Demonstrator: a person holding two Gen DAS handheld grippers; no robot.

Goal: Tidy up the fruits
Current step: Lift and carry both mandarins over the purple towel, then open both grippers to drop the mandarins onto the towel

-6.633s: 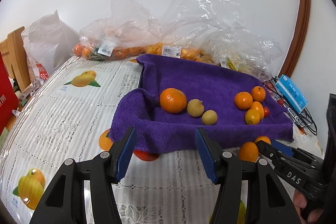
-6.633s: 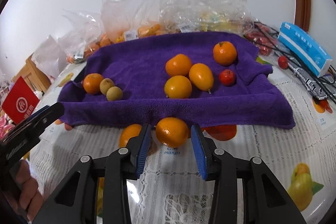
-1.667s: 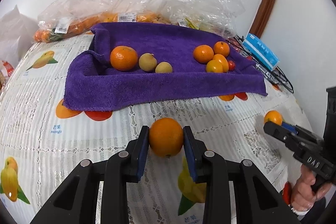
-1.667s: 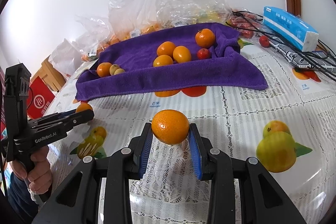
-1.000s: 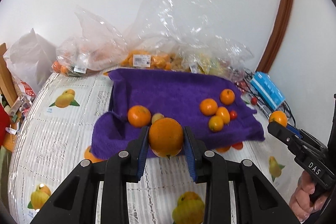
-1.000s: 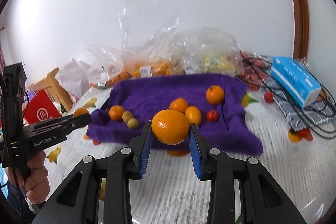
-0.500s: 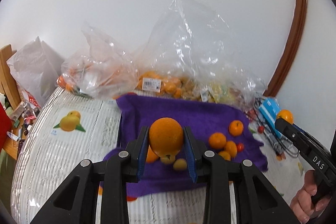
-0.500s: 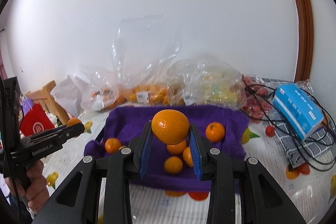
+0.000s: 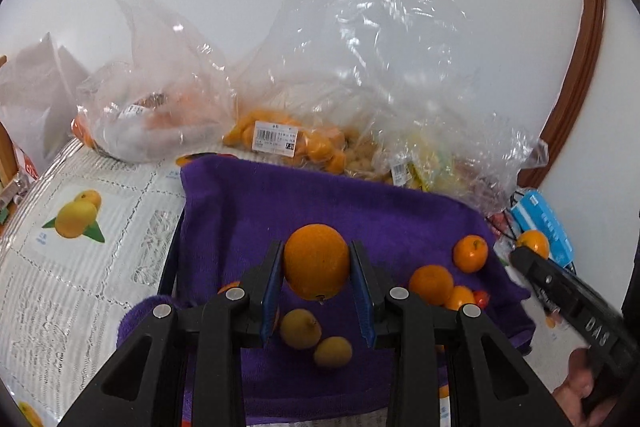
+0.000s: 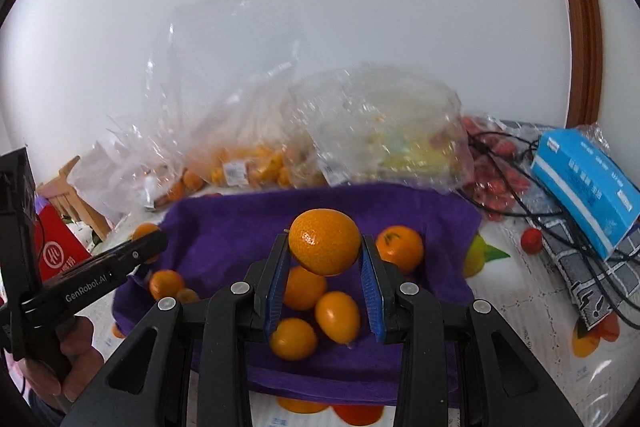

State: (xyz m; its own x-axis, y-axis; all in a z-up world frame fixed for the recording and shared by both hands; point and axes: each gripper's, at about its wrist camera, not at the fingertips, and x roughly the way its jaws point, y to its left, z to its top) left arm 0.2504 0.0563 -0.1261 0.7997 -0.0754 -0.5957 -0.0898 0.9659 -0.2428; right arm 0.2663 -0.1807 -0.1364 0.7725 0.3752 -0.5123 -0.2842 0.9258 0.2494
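- Orange fruit, one per claw: the left gripper (image 9: 317, 291) is clamping an orange (image 9: 316, 261) between its blue pads, holding it in the air above the near left part of the purple towel (image 9: 360, 211).
- The right gripper (image 10: 325, 289) is squeezing a second orange (image 10: 324, 247) the same way, hanging over the towel's right side.
- Two yellowish fruits (image 9: 300, 323) are lying on the towel under the left claw.
- A cluster of small oranges (image 10: 316, 307) is sitting under the right claw.
- Clear plastic bags (image 9: 352, 75) of fruit are piling up at the far edge.
- A blue box (image 10: 582, 187) is resting far right.
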